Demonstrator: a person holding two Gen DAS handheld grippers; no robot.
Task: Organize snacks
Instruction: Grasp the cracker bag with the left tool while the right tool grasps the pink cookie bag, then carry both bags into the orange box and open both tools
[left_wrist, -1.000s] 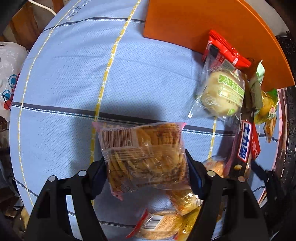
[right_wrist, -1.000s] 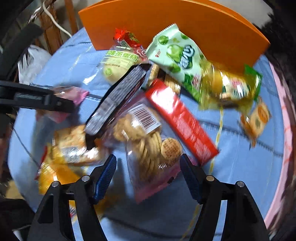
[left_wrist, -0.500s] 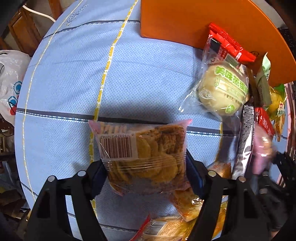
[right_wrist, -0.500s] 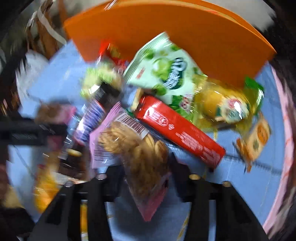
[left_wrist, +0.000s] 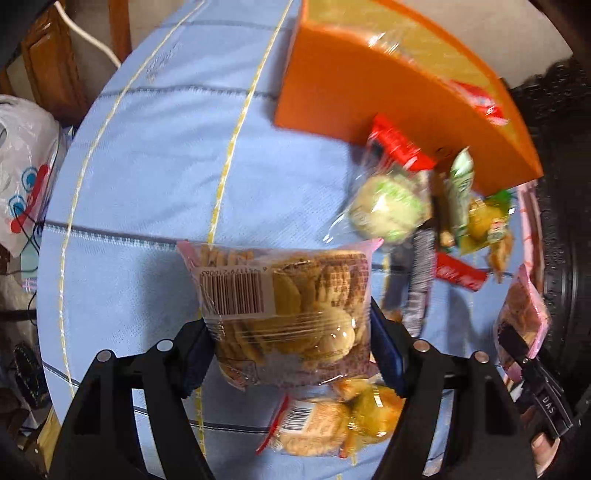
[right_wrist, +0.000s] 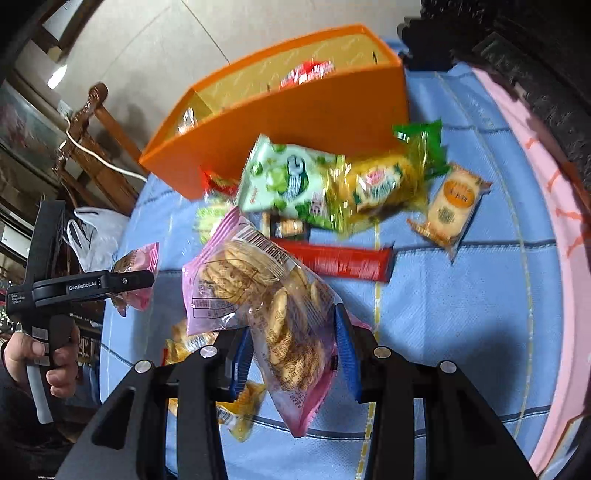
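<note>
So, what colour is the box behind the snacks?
Orange outside, yellowish inside. The box shows best in the right wrist view.

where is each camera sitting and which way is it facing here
Left wrist: sits on the left gripper, looking steeply down at its biscuit pack above the blue tablecloth; only black fingers show.
Right wrist: sits on the right gripper, looking down and forward over a second biscuit pack toward the orange box; the left hand shows at the edge.
Shared: box, tablecloth, red bar, each other's gripper.
</note>
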